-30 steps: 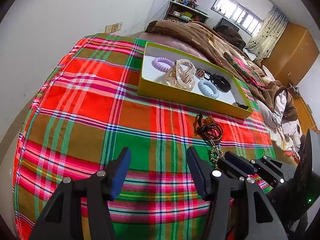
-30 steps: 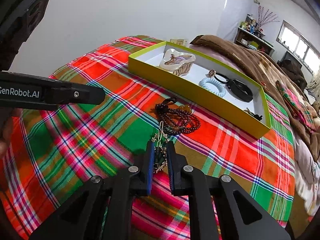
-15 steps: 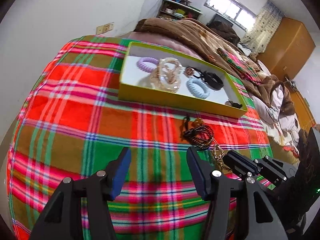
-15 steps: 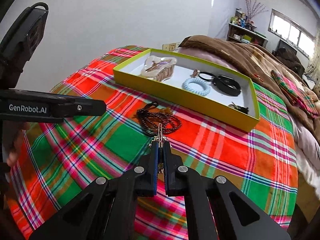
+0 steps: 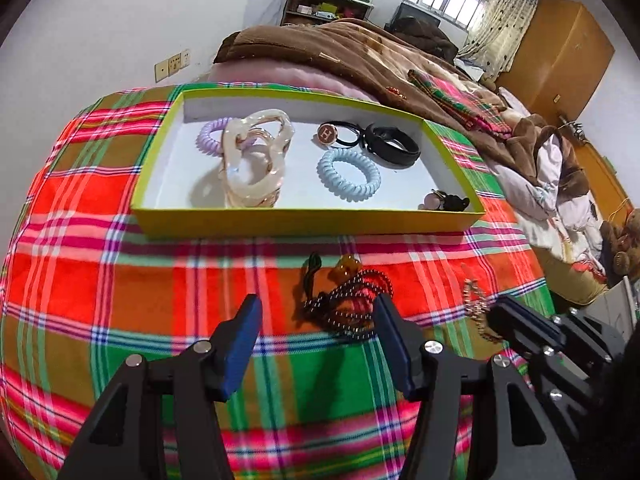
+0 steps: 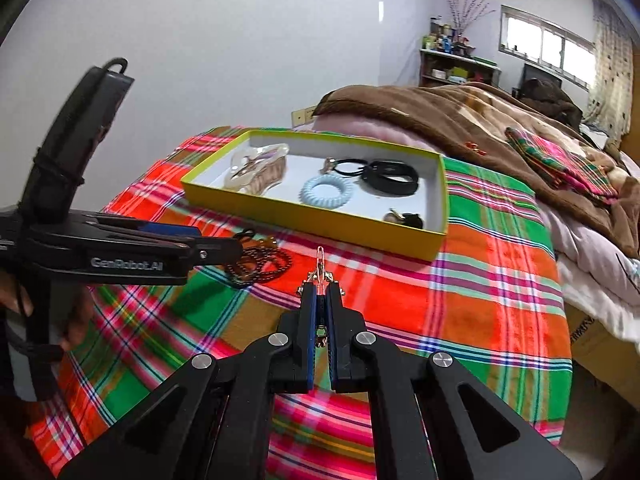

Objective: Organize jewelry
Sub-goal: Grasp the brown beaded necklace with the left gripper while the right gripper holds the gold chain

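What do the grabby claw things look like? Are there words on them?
Each gripper is black plastic with blue pads and shiny silver bolts. The left gripper has white "GenRobot.AI" lettering along its side and a tall black handle with a hook-shaped loop on top. The right gripper looks alike.

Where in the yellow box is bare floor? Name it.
Yellow box: bare floor lies between the clear hair claw and blue coil tie, and along the far wall. It is crowded around the black bands.
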`<state>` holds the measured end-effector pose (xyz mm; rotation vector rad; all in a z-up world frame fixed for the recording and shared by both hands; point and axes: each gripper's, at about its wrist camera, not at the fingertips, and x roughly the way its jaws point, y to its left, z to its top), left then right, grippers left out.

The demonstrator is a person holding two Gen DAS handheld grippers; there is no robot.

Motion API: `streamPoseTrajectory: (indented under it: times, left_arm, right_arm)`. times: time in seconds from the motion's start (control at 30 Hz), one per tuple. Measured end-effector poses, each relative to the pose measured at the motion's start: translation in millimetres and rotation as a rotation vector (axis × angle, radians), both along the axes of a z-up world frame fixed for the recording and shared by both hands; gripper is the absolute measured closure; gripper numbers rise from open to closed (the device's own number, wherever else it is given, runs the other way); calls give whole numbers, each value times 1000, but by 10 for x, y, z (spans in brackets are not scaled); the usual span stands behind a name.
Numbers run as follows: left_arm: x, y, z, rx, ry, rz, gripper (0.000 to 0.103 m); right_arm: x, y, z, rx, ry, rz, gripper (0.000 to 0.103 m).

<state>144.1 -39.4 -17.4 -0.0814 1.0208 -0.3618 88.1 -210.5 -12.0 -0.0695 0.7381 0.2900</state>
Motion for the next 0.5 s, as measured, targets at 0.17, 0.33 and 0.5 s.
streamPoseTrajectory:
  times: [0.17,0.33,0.5]
  left_arm:
    - [9,-114,-71,63,7,-23,43]
    - [4,-123,-77,79,4,-14,44]
    - [2,-139,-81,109,-11,-8,54]
  right_arm:
    - [-10,-72,15,22,-10,-5,99]
    - [1,-91,6,34,-9,-2,99]
    - [-9,-119,-5,40,-11,-4,99]
